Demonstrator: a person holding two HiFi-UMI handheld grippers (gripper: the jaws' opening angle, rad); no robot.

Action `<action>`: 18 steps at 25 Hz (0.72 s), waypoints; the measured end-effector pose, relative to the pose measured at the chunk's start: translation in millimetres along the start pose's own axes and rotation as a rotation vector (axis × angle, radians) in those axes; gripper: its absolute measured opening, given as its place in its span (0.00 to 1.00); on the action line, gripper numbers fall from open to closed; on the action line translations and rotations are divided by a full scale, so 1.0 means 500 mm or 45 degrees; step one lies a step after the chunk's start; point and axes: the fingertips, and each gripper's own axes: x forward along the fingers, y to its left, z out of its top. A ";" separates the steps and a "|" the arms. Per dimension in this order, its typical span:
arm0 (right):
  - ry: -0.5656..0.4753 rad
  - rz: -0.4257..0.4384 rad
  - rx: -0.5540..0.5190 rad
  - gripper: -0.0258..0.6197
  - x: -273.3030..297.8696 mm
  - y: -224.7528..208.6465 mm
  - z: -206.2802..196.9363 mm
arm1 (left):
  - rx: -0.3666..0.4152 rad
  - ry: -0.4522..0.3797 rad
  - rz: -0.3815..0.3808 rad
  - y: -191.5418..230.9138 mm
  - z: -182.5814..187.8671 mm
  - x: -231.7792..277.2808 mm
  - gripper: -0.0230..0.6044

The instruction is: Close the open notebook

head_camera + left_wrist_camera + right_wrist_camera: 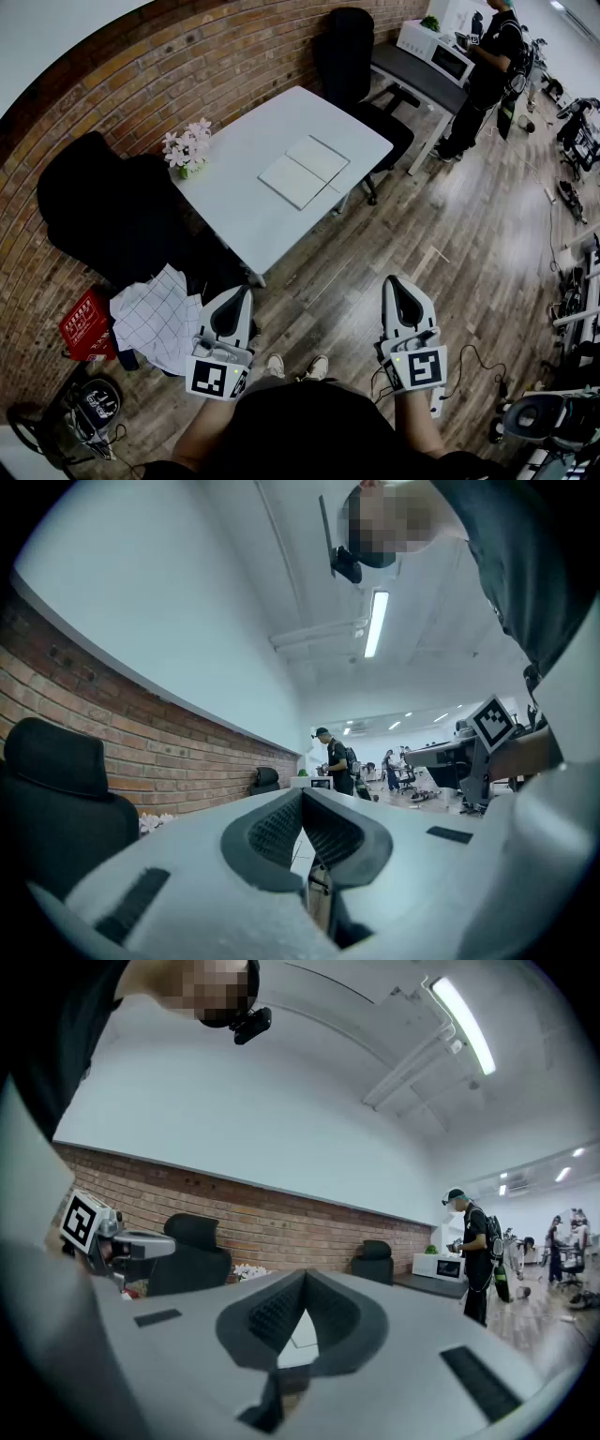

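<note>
Right gripper (305, 1276) jaws together, brick wall (281, 1227) behind, person (476, 1251) by microwave (438, 1266)

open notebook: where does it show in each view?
Head view: notebook upper centre, open on the white table.
Left gripper view: not made out.
Right gripper view: unsure; only a pale sliver low centre.
Shared landmark: brick wall.

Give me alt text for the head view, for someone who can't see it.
An open notebook lies flat on a white table beside a brick wall, flowers near the table's edge. A person holds the left gripper and right gripper, both shut and empty, over a wood floor, short of the table.
</note>
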 end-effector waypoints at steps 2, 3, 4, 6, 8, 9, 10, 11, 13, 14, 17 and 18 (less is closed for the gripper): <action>-0.013 0.002 0.001 0.06 0.001 0.001 0.000 | -0.009 0.011 -0.003 -0.001 -0.008 0.001 0.08; -0.013 0.003 0.002 0.06 0.001 0.000 -0.003 | -0.012 0.014 -0.003 -0.003 -0.011 0.003 0.08; -0.013 0.009 0.003 0.06 0.001 -0.001 -0.005 | -0.013 0.016 -0.002 -0.005 -0.012 0.004 0.08; -0.019 0.028 0.006 0.06 0.002 -0.004 -0.006 | -0.013 0.019 -0.002 -0.012 -0.011 0.010 0.08; 0.006 0.041 0.019 0.06 -0.003 -0.010 -0.015 | -0.013 0.019 -0.005 -0.022 -0.010 0.019 0.08; 0.026 0.045 0.034 0.06 -0.006 -0.015 -0.023 | -0.012 0.016 -0.008 -0.028 -0.009 0.024 0.08; 0.033 0.053 0.056 0.06 -0.010 -0.022 -0.029 | -0.012 0.014 -0.011 -0.035 -0.009 0.028 0.08; 0.028 0.061 0.078 0.06 -0.012 -0.029 -0.031 | -0.012 0.011 -0.014 -0.043 -0.009 0.033 0.08; 0.011 0.067 0.103 0.06 -0.018 -0.046 -0.032 | -0.013 0.007 -0.019 -0.061 -0.011 0.044 0.08; 0.006 0.071 0.101 0.06 -0.022 -0.055 -0.034 | -0.014 0.006 -0.020 -0.070 -0.012 0.050 0.08; -0.002 0.089 0.090 0.06 -0.036 -0.081 -0.043 | -0.022 0.001 -0.019 -0.101 -0.014 0.069 0.08; -0.002 0.092 0.097 0.06 -0.040 -0.092 -0.048 | -0.022 -0.002 -0.017 -0.112 -0.013 0.075 0.08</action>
